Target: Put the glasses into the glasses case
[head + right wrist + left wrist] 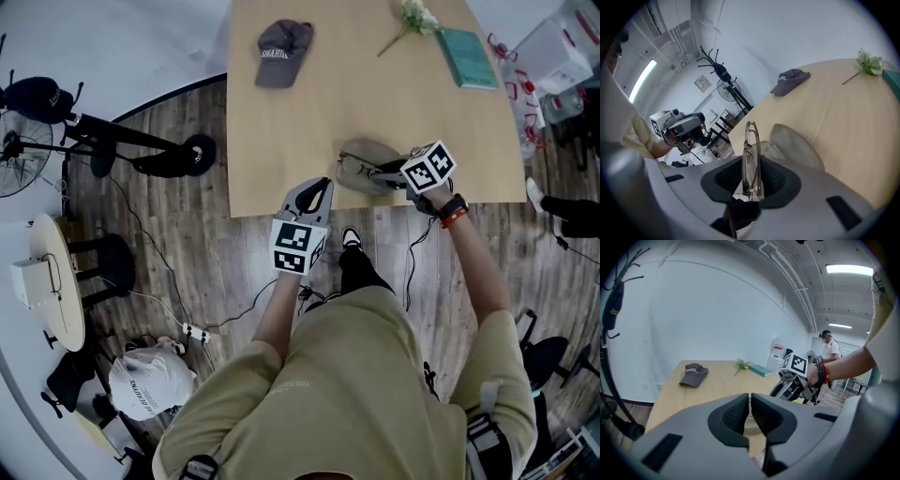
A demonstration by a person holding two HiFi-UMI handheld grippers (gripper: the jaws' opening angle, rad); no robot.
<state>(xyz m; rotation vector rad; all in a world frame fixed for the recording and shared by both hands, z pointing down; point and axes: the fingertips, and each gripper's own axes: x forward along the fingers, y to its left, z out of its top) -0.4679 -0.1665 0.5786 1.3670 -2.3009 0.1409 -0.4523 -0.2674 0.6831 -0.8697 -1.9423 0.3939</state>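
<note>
The right tool [751, 180] is clamping its jaws on the folded, thin-framed metal glasses [751, 154], which are standing on edge between the pads over the open grey oval glasses case [799, 145]. The case is lying near the lower edge of the light wooden bench [309, 122], at the centre of the head view. The left tool [750, 416] is keeping its jaws together, empty, left of the case. A dark grey cap [283, 52], a green flower sprig [412, 19] and a teal book [467, 56] are lying toward the frame's top.
</note>
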